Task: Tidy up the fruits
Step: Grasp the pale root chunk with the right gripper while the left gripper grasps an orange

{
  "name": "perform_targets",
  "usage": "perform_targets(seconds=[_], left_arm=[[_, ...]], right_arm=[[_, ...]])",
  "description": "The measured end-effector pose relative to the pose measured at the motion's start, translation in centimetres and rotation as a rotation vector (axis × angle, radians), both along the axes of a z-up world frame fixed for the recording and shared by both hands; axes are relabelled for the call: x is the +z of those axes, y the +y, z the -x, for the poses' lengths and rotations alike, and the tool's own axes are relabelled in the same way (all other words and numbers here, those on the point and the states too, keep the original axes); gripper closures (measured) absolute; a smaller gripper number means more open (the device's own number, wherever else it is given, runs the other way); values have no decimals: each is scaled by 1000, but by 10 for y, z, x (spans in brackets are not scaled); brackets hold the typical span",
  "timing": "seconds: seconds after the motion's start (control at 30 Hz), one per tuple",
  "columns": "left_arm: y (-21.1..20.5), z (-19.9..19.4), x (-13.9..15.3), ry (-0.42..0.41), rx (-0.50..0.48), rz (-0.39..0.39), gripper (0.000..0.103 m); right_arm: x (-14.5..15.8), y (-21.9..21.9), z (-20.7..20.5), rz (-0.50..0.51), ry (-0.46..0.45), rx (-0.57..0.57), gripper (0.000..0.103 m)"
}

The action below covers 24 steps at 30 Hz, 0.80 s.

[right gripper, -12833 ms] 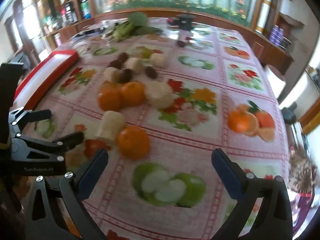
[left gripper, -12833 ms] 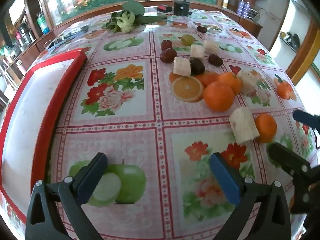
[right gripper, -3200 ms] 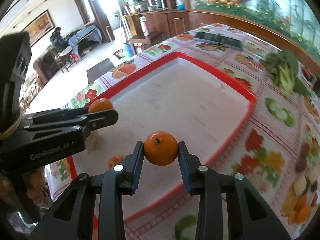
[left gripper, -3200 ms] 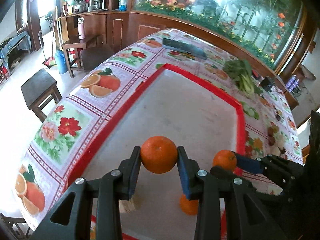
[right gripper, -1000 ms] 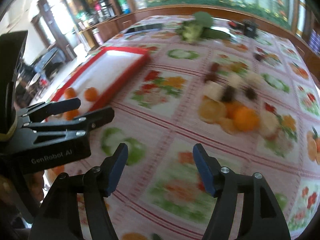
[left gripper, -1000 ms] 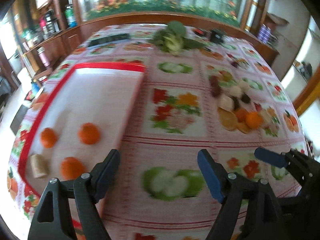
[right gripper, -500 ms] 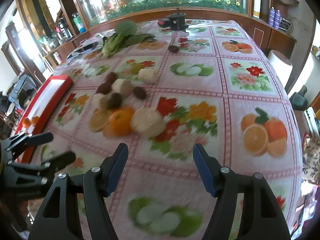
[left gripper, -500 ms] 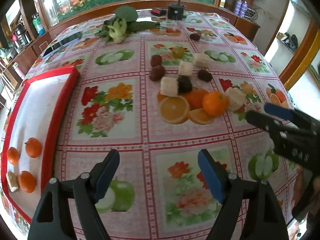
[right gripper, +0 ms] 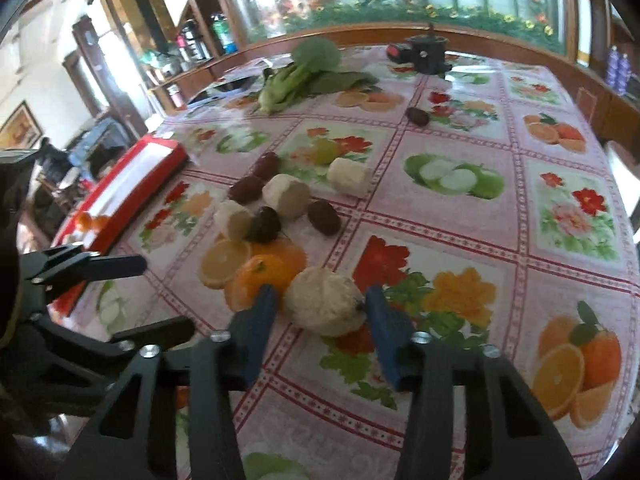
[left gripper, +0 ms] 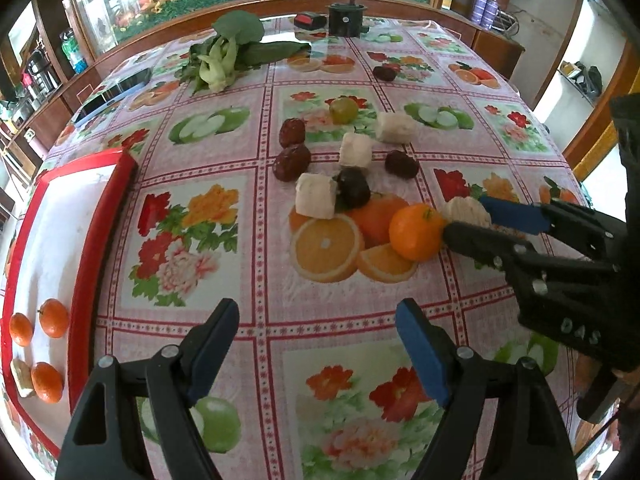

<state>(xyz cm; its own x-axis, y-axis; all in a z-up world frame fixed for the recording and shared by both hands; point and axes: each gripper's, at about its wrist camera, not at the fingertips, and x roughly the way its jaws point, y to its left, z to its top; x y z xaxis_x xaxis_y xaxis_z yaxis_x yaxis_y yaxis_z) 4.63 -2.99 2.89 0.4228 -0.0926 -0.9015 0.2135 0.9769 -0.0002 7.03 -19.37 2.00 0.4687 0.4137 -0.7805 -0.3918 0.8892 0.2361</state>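
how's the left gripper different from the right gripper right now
The left gripper stands wide open over bare tablecloth with nothing between its fingers; the right gripper has a pale fruit chunk between its fingers and its jaws are closing on it. The left one sits back from the fruit pile; the right one reaches in beside the orange. Both have blue pads and black frames.

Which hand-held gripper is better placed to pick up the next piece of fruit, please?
Right. The right hand-held gripper is closing around the pale peeled chunk, while the left hand-held gripper hangs open over bare tablecloth.
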Motion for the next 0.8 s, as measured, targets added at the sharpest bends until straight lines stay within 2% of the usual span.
perform_targets(seconds=[0.17, 0.33, 0.43, 0.63, 0.8], left_arm=[[-6, -5, -3, 5, -3, -7, 20], [-12, -11, -6, 9, -6, -23, 20], [-12, -14, -7, 12, 0, -24, 20], [-18, -18, -1, -6, 19, 14, 20], [-29, -22, 1, -51, 37, 37, 12]], right_arm=[[-4, 0, 0, 22, 23, 65, 58], [-6, 4, -3, 67, -22, 113, 58], [-6, 3, -5, 74, -29, 119, 61], [-1, -24, 6, 67, -20, 25, 62], [-4, -51, 17, 30, 12, -44, 61]])
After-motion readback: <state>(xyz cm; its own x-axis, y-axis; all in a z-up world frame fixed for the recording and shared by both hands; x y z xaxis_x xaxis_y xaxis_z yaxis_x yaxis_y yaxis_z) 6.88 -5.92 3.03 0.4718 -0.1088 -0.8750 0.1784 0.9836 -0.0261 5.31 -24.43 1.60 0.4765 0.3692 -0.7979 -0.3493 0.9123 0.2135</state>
